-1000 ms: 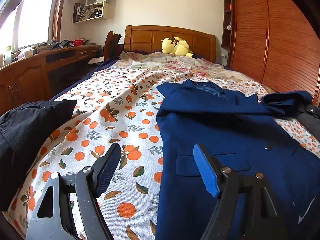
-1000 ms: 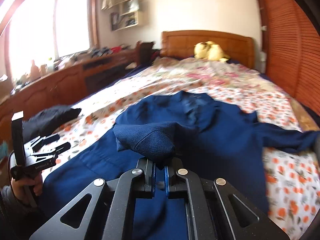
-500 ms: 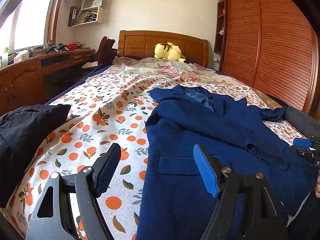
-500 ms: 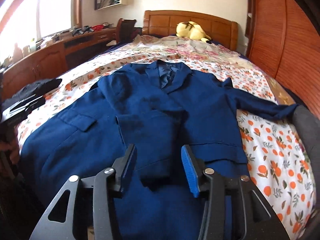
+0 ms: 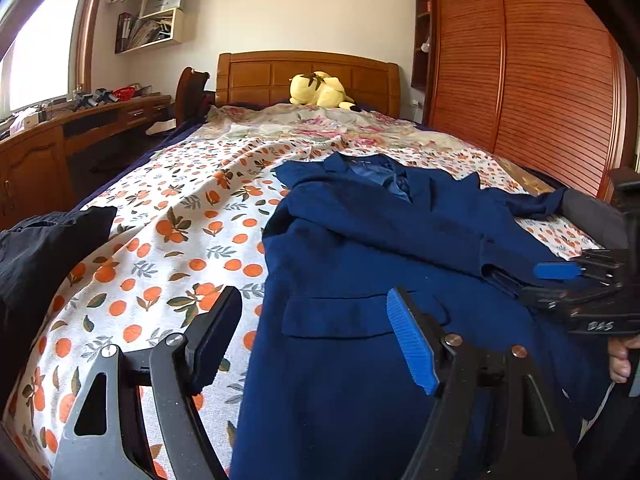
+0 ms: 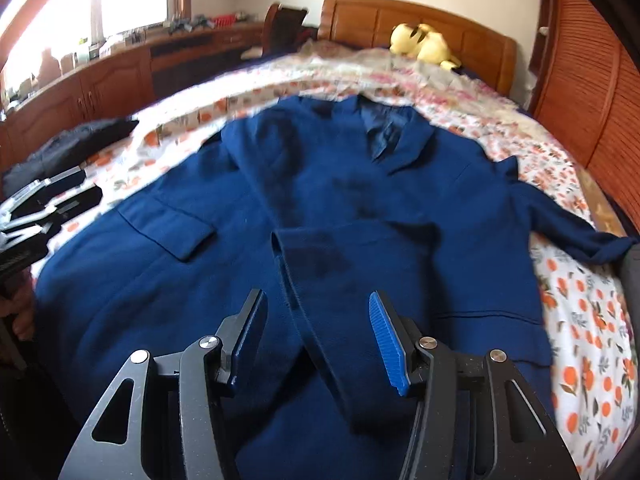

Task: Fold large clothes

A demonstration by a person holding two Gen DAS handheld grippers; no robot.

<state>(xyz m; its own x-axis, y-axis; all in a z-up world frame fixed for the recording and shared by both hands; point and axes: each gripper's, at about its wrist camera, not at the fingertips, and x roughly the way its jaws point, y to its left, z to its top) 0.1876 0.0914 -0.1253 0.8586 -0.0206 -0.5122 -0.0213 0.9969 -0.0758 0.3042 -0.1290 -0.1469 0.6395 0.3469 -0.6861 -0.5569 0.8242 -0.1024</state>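
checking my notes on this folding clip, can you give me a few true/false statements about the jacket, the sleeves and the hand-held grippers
1. The blue jacket lies front-up on the bed. True.
2. One sleeve is folded across the jacket's front. True.
3. The right hand-held gripper is clamped on that sleeve. False: its jaws are opening, pads clear of the cloth.
4. The left hand-held gripper holds the hem. False: it is open and holds nothing.
5. The plush toy is green. False: yellow.

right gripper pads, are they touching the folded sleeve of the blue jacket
Apart. The right wrist view shows the right gripper opening, bare gaps between both pads and the sleeve lying on the jacket.
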